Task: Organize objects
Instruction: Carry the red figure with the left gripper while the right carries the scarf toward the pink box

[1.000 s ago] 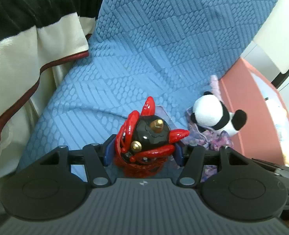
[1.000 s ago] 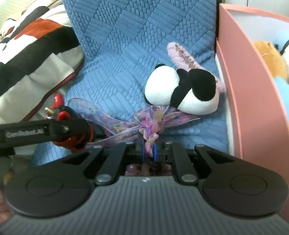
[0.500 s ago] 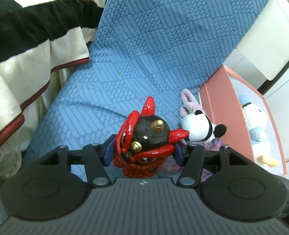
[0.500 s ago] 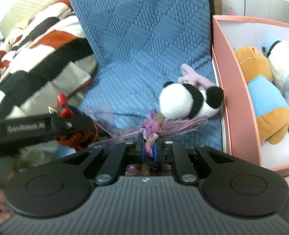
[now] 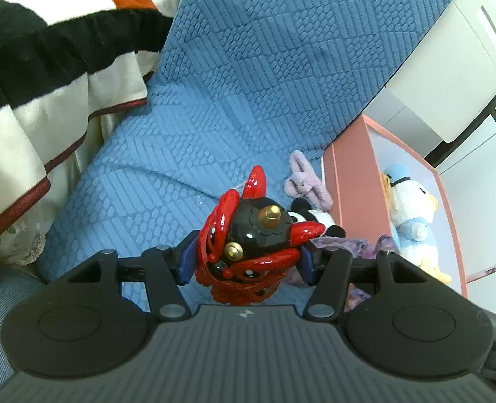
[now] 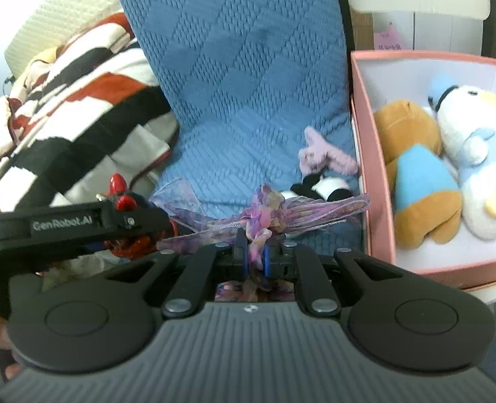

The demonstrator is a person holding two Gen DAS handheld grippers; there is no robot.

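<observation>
My left gripper [image 5: 248, 262] is shut on a glossy red and black toy figure [image 5: 251, 238] with gold studs, held above the blue cover. My right gripper [image 6: 256, 255] is shut on a purple ribbon bow [image 6: 264, 215], whose loops spread to both sides. The left gripper [image 6: 80, 231] with the red toy [image 6: 123, 201] shows at the left of the right wrist view. A panda plush [image 6: 325, 189] and a pink plush piece [image 6: 325, 154] lie on the blue cover beside the pink box [image 6: 372, 181]. The panda plush [image 5: 315, 218] is partly hidden behind the red toy.
The pink box [image 5: 345, 181] holds a white duck plush [image 6: 473, 154] and a brown plush with a blue belly [image 6: 416, 174]. A striped blanket [image 6: 63, 127] is heaped at the left. A blue quilted cover [image 5: 248, 84] fills the middle. White furniture [image 5: 449, 67] stands behind the box.
Both grippers have risen with their objects. The cover, panda plush and pink box look smaller and farther below, and more of the box's inside shows.
</observation>
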